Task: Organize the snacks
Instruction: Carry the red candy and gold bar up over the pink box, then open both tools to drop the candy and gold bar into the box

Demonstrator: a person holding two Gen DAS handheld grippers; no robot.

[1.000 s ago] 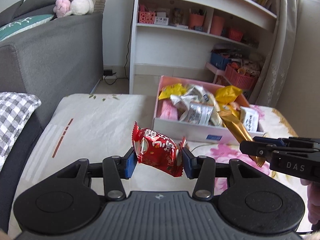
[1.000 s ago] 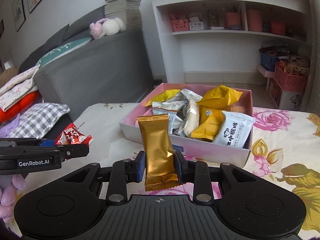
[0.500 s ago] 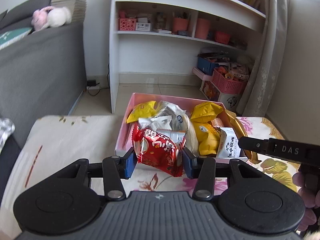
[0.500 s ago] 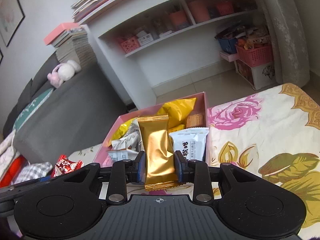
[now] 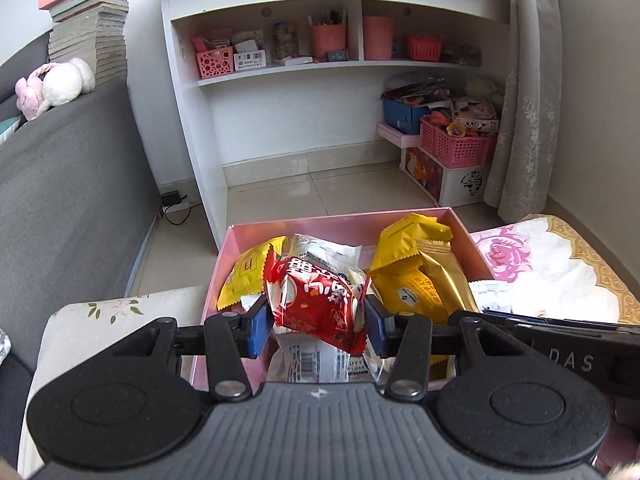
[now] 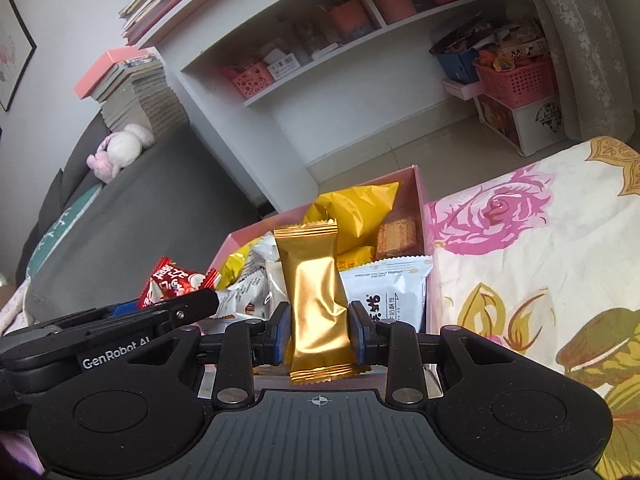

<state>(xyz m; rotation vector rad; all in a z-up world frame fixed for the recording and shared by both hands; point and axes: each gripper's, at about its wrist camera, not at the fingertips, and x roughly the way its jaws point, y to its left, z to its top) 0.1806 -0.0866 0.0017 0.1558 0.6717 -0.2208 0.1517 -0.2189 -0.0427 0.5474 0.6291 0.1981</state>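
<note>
Over the flower-printed tablecloth [image 6: 532,264], the open pink cardboard box [image 5: 348,222] already holds a loose heap of yellow, white and silver snack packets. Both grippers now hang above it, whereas a second ago both were short of the box, over the cloth on its near side; both views have also rolled since then.

The left gripper [image 5: 316,322] pinches the puffy red foil snack packet [image 5: 316,304] across its middle, pads pressed on both sides. The right gripper [image 6: 318,334] clamps the slim gold foil wafer packet [image 6: 316,300] around its lower half, upright, with the crimped top standing clear.

Handling judgement: both packets look light and air-filled. The foil is slick and crumples easily (the contents are probably brittle), so a moderate pinch across the padded middle is preferable to the thin crimped ends, which would likely slip or fold. Neither grip has changed over the last second: same packets, same hold points.
</note>
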